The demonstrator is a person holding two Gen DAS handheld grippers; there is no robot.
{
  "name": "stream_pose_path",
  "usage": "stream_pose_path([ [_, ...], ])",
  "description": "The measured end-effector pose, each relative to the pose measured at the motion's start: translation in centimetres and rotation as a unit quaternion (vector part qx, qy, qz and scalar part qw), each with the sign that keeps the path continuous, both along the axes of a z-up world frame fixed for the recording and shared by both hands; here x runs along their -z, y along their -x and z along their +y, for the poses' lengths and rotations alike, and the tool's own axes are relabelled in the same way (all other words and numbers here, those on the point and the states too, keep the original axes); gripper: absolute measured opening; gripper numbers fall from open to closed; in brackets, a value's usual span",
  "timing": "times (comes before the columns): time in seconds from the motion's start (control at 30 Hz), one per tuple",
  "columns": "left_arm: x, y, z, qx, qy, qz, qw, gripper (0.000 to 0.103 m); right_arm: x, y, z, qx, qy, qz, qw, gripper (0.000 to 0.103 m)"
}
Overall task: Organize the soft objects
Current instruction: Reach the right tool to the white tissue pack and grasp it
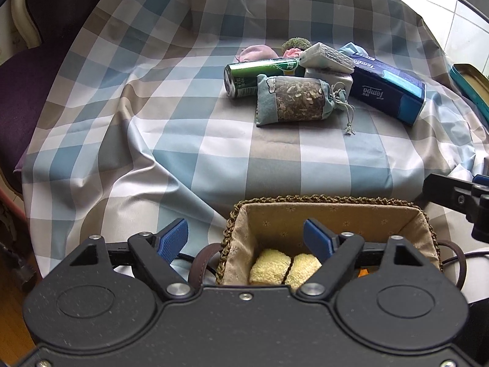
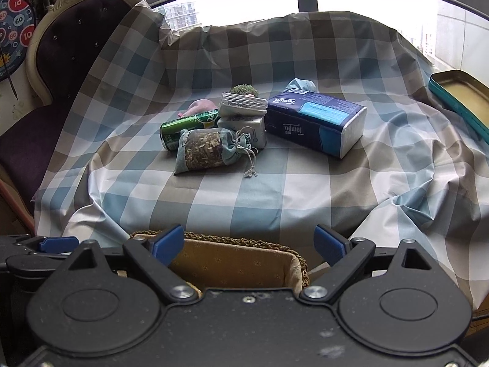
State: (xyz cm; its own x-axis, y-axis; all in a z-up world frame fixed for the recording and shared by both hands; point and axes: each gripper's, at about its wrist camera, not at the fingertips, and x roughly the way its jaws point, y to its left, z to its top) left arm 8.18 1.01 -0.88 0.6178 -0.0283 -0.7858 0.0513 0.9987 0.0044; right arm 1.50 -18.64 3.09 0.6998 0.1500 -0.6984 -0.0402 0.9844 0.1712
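Left wrist: sachet (image 1: pixel 293 101) lengthwise left-right.

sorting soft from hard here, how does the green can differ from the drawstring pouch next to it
The green can is a shiny metal cylinder with printed lettering; the drawstring pouch is blue cloth with a clear window showing dried bits inside. The can looks rigid, while the pouch looks soft, gathered and tied at one end. The pouch sits nearer the basket. Both lie on their sides on the checked cloth, touching.
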Motion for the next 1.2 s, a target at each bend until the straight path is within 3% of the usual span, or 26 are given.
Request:
stream_pose_path([
  [0.87,2.9,-9.7,-0.5,0.001,0.003,0.034,0.9994,0.081,1.1,-16.8,1.3,0.017,-0.044,-0.057,0.997,0.099],
  [1.2,3.6,-10.8,-0.4,-0.002,0.003,0.043,0.9991,0.081,3.6,-23.9,2.2,0.026,-0.042,-0.048,0.998,0.099],
])
